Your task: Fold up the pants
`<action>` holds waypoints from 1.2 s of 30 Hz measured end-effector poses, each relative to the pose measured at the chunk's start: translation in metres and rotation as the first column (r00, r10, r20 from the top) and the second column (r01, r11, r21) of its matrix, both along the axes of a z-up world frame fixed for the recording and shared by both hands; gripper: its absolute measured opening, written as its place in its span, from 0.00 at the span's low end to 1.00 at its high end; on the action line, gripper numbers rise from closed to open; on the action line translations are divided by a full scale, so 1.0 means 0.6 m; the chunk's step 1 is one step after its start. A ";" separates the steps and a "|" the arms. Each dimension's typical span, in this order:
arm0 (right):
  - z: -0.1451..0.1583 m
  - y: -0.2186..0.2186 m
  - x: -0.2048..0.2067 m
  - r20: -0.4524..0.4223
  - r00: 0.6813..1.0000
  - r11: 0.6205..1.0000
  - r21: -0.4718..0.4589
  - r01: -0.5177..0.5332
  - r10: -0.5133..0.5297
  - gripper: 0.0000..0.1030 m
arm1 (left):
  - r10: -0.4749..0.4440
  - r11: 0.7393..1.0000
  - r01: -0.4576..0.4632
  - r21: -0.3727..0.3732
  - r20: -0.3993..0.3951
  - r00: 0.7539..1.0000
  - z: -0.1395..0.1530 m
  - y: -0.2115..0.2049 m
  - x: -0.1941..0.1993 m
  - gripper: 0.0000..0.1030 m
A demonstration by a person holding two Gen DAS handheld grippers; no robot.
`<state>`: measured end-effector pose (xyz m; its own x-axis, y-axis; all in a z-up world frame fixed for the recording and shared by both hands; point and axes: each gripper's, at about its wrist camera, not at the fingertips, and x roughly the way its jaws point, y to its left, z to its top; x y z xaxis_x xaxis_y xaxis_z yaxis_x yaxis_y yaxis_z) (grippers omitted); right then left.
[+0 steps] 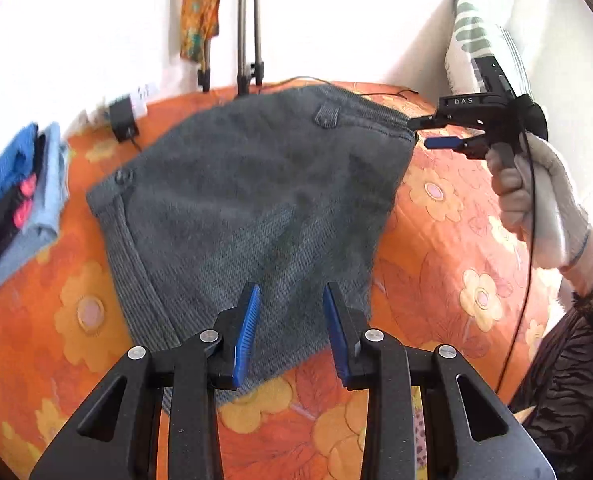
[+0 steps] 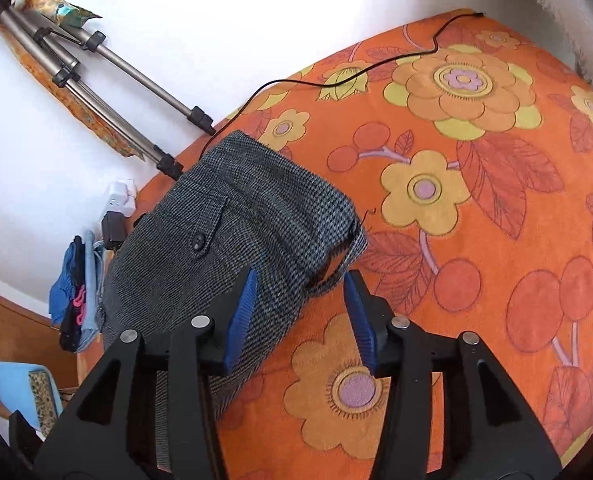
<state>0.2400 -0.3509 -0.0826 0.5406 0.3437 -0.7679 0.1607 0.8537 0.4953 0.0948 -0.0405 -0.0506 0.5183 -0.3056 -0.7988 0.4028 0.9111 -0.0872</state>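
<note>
Grey checked pants (image 1: 248, 200) lie folded on the orange flowered bedspread (image 1: 436, 280). My left gripper (image 1: 292, 292) is open, its blue pads just above the near edge of the pants. My right gripper (image 1: 420, 132) shows in the left wrist view at the pants' far right corner, held by a white-gloved hand (image 1: 536, 200), jaws apart. In the right wrist view the right gripper (image 2: 300, 276) is open over the pants' (image 2: 232, 232) corner, with nothing held. A pocket flap with a button (image 2: 197, 241) faces up.
A stack of folded blue and black clothes (image 1: 12, 200) lies at the left edge of the bed. Tripod legs (image 1: 248, 40) stand against the white wall. A black cable (image 2: 356, 68) runs over the bedspread. A patterned pillow (image 1: 476, 40) stands at the back right.
</note>
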 end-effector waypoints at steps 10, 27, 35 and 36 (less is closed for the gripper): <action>0.065 0.130 -0.055 0.151 0.948 0.957 -0.125 -0.263 0.280 0.46 | 0.132 0.991 -0.132 -0.012 0.017 0.991 0.004 0.060 0.046 0.30; -0.032 0.290 -0.057 -0.001 0.860 0.823 -0.291 -0.488 0.510 0.44 | 0.289 0.956 -0.291 -0.030 -0.066 0.955 -0.013 0.159 0.063 0.30; -0.019 0.289 -0.071 0.020 0.850 0.814 -0.300 -0.497 0.526 0.44 | 0.289 0.953 -0.298 -0.046 -0.143 0.947 -0.032 0.178 0.046 0.35; -0.013 0.293 -0.078 0.030 0.842 0.805 -0.313 -0.504 0.539 0.44 | 0.290 0.953 -0.299 -0.044 -0.149 0.945 -0.035 0.180 0.044 0.35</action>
